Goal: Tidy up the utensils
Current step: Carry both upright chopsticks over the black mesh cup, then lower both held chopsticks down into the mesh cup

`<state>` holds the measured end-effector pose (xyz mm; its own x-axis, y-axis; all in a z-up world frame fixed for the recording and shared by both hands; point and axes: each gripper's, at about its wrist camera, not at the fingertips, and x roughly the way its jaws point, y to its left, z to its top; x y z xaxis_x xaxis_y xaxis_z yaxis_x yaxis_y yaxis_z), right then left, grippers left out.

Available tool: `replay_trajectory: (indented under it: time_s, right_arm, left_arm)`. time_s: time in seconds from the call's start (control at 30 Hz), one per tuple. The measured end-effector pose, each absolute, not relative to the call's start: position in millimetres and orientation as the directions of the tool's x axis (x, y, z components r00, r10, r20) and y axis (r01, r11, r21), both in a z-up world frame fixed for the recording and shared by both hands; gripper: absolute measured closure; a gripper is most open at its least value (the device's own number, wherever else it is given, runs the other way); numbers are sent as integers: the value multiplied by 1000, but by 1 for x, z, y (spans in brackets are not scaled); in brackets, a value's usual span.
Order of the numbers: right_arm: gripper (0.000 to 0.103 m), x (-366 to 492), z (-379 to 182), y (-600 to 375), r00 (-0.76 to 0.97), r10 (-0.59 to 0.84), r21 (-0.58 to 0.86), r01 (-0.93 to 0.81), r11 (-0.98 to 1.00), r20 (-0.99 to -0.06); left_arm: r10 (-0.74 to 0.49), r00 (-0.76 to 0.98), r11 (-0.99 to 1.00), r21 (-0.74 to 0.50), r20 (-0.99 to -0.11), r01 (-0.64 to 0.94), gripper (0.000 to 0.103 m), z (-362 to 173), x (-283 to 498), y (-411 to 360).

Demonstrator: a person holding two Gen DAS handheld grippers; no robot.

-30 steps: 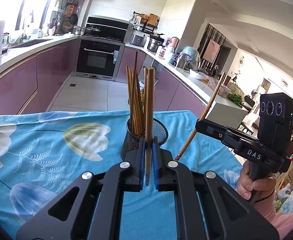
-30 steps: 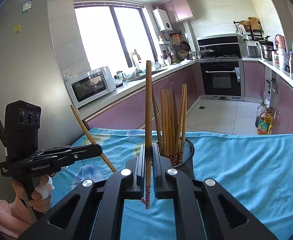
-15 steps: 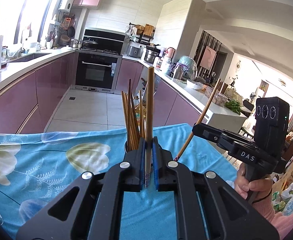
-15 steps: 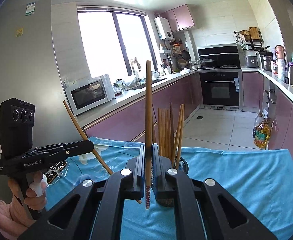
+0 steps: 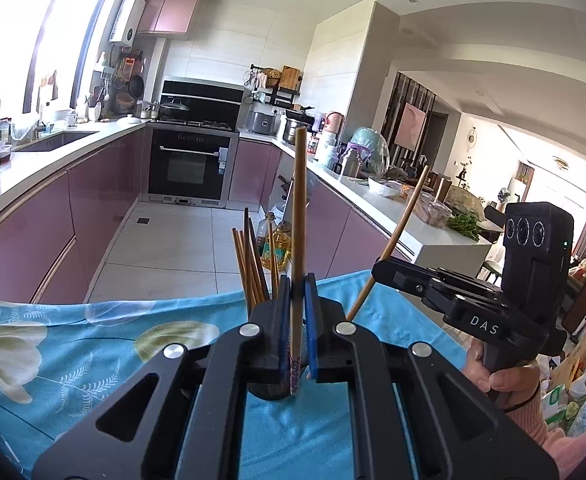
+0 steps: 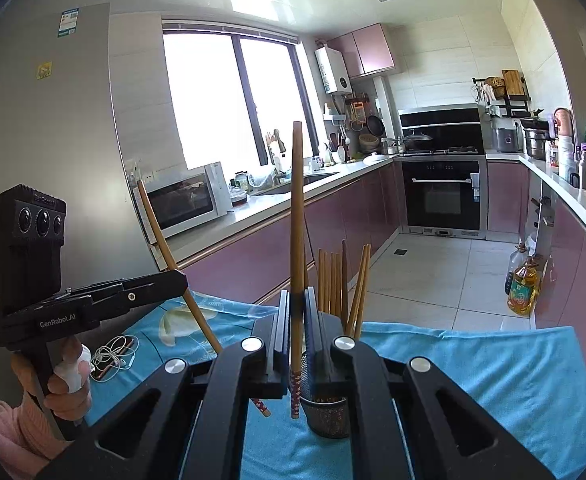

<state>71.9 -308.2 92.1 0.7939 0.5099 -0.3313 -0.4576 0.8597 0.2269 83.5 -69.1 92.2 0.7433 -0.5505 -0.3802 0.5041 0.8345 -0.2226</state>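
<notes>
Both tongs rose since earlier; left tongs (image 5: 296, 322) clamped one upright chopstick (image 5: 298, 240), right tongs (image 6: 296, 330) clamped another chopstick (image 6: 296, 240), above mesh holder (image 6: 327, 420) of chopsticks on blue-clothed counter (image 6: 473, 376).

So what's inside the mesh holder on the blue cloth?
The mesh holder holds a bundle of wooden chopsticks, standing roughly upright, tops above the rim. Their lower ends and the holder's bottom are hidden by the right gripper.
</notes>
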Motion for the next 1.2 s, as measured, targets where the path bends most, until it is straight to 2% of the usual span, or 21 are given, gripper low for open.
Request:
replay_trajectory:
  time_s: [0.5,1.2]
  right_arm:
    - [97,83,94,-307,807,492,225,-439,870,-327]
    - [97,104,80,-305,799,471,242,-406,881,-373]
  left_arm:
    - [-548,761,836,-197,-348,512,95,110,83,-83]
    - [-499,773,865,-175,-391,470,95,91,107,-108]
